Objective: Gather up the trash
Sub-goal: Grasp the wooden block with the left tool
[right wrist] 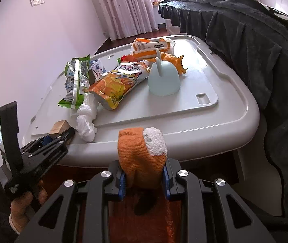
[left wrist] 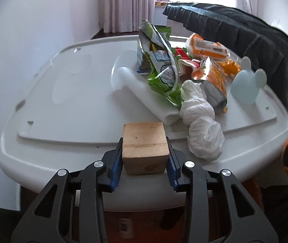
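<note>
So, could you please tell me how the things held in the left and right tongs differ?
The left tongs hold a wooden block, rigid, square-edged and pale tan; the right tongs hold an orange sock, soft, rounded and bright orange with a white fuzzy tip. The wooden block sits over the white lid's near edge; the orange sock is just short of it. Both are clamped between blue pads.

Wrappers (left wrist: 162,68) lie behind tissue (left wrist: 200,125) on the lid (left wrist: 67,101)
</note>
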